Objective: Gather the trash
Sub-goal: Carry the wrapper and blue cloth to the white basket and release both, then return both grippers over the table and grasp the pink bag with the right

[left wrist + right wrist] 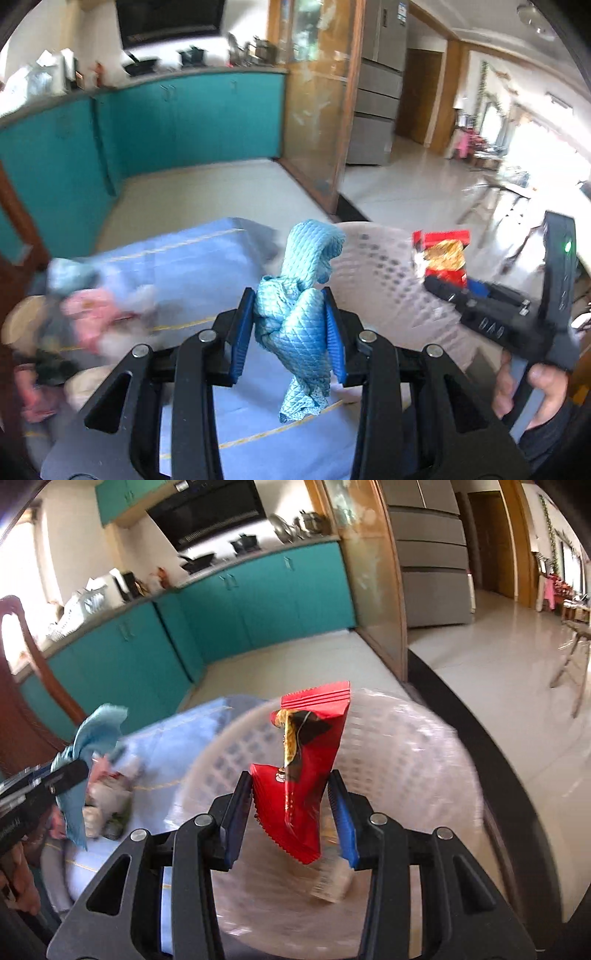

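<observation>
— So where is the trash at this moment?

— One red snack wrapper point(303, 775) is clenched in the right tool point(293, 812), hanging over the white perforated basket point(406, 760). One crumpled blue cloth point(295, 314) is pinched in the left tool point(291, 332), over the surface with the pale blue cover point(192, 258), just beside the basket.

— Which step is that, would you say?

— Carrying, I judge: both pieces are lifted and near the basket. Next each tool needs to hang above the basket's mouth, then let go so the piece falls inside.

— Anything left to collect?

— A blurred heap of pink and white scraps point(99, 317) lies on the cover; I cannot count its pieces. In all: two tools, one basket, one wrapper, one cloth.
</observation>
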A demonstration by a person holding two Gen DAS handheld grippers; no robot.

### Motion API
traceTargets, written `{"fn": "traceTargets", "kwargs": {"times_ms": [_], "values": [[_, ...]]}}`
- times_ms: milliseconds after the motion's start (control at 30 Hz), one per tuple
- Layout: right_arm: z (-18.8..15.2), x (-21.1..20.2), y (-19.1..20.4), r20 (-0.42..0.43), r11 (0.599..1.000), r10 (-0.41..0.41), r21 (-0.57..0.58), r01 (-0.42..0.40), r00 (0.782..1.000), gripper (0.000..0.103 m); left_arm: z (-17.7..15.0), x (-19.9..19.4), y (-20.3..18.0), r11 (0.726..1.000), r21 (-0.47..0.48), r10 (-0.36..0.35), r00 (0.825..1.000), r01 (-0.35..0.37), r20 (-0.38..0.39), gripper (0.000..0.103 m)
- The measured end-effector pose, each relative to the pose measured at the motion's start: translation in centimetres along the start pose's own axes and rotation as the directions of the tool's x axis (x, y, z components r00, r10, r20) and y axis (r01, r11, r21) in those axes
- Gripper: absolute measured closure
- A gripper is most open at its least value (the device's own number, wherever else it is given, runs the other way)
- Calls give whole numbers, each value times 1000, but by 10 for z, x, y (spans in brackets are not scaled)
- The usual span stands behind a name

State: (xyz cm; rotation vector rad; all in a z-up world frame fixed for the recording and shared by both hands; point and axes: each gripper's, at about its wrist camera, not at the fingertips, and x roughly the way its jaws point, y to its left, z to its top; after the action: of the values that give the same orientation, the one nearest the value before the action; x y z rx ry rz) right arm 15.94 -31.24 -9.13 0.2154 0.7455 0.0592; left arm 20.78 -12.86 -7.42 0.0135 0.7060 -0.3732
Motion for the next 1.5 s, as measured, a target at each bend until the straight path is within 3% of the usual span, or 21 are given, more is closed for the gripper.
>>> {"fn": "traceTargets", "kwargs": {"times_ms": [167, 200, 267, 367, 533, 667, 933, 1067, 1267, 1400, 1500], "values": [[-3, 0, -13, -28, 997, -80, 1, 80, 996, 60, 10, 43, -24, 994, 25, -105, 993, 107, -59, 65], [-3, 0, -16, -31, 996, -90, 8, 90, 995, 59, 11, 48, -32, 991, 46, -118, 991, 122, -70, 62], [-3, 0, -20, -40, 995, -100, 20, 101, 994, 55, 12, 51, -40, 989, 68, -126, 990, 131, -68, 46], [-2, 4, -22, -54, 994, -106, 32, 108, 993, 50, 13, 46, -46, 986, 98, -130, 990, 134, -47, 37], [-1, 7, -12, -63, 995, -93, 34, 95, 994, 40, 13, 25, -30, 991, 131, -40, 999, 39, 9, 31], [5, 10, 9, -56, 997, -75, -2, 75, 996, 39, 11, 7, -9, 992, 117, 39, 998, -43, 39, 27], [17, 13, 66, -29, 994, -27, -108, 24, 999, 38, 2, -19, 50, 986, 39, 158, 987, -159, 40, 27], [20, 22, 97, -49, 990, 25, -137, -31, 998, 38, -22, -30, 92, 978, -24, 206, 979, -206, 9, 28], [16, 57, 162, -138, 965, 146, -197, -172, 980, 38, -69, -54, 159, 943, -129, 296, 950, -308, -102, 47], [12, 92, 223, -198, 936, 214, -238, -259, 956, 38, -64, -90, 180, 903, -157, 389, 916, -401, -98, 46], [12, 111, 258, -231, 917, 263, -244, -317, 937, 38, -55, -117, 175, 884, -135, 445, 894, -447, -49, 34]]}}
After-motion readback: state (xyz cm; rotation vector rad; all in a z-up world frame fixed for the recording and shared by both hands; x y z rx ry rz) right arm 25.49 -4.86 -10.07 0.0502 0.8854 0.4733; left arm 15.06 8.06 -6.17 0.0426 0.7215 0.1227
